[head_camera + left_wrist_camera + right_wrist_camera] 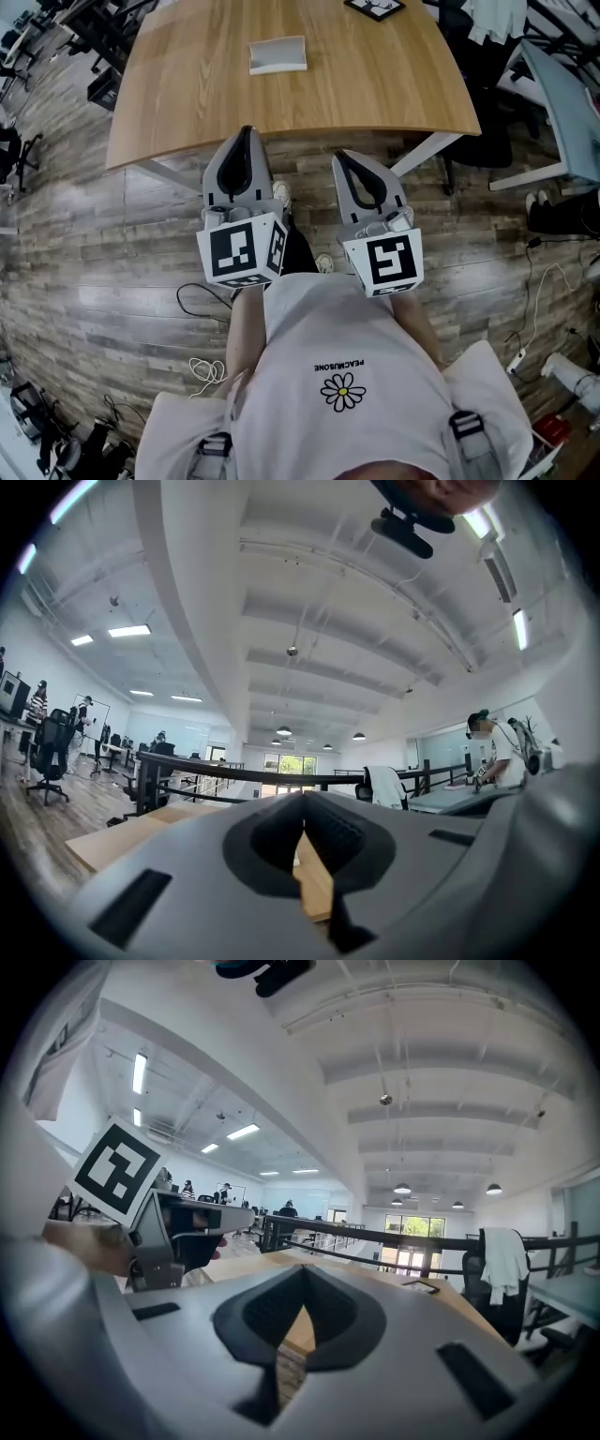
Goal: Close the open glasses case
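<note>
The glasses case (277, 54) is a pale grey rectangle lying on the wooden table (375, 84), toward its far side; I cannot tell how its lid stands. Both grippers are held level in front of the table's near edge, well short of the case. My left gripper (247, 132) is shut, its fingertips meeting with nothing between them (302, 801). To its right, my right gripper (339, 156) is also shut and empty (305, 1275). The case shows in neither gripper view; only the table top (314, 878) appears through the jaws' gap.
A black-framed flat item (374, 7) lies at the table's far edge. White table legs (419, 152) stand just beyond the right gripper. Cables (208, 302) trail over the wood floor. Chairs and desks crowd the right side (553, 103). A person (489, 750) sits at a distant desk.
</note>
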The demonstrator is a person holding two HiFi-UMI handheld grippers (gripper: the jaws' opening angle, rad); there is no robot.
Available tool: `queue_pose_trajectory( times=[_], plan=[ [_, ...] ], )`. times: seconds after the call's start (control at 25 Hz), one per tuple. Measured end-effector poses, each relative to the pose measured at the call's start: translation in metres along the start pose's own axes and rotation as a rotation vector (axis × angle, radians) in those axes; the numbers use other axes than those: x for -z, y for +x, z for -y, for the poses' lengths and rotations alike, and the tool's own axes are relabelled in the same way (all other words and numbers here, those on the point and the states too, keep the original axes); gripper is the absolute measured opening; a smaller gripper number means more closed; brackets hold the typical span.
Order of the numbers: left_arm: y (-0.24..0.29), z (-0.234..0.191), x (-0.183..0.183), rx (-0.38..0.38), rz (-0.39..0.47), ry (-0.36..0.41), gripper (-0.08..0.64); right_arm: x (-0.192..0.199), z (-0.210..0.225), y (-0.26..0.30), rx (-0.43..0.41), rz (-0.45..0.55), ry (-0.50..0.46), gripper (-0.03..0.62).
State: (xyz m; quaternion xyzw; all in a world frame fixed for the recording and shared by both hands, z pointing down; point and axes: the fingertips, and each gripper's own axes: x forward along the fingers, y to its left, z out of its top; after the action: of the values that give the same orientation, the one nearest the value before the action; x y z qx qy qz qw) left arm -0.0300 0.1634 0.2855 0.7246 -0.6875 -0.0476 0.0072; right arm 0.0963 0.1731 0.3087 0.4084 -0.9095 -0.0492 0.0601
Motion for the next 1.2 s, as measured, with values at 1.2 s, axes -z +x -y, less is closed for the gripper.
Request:
queue_pose_trajectory(
  times=[1.2],
  plan=[
    [0.33, -0.175, 0.01, 0.049, -0.079, -0.064, 0.017, -0.033, 0.187, 0.327, 0.312, -0.001, -0.022, 0.008]
  ],
)
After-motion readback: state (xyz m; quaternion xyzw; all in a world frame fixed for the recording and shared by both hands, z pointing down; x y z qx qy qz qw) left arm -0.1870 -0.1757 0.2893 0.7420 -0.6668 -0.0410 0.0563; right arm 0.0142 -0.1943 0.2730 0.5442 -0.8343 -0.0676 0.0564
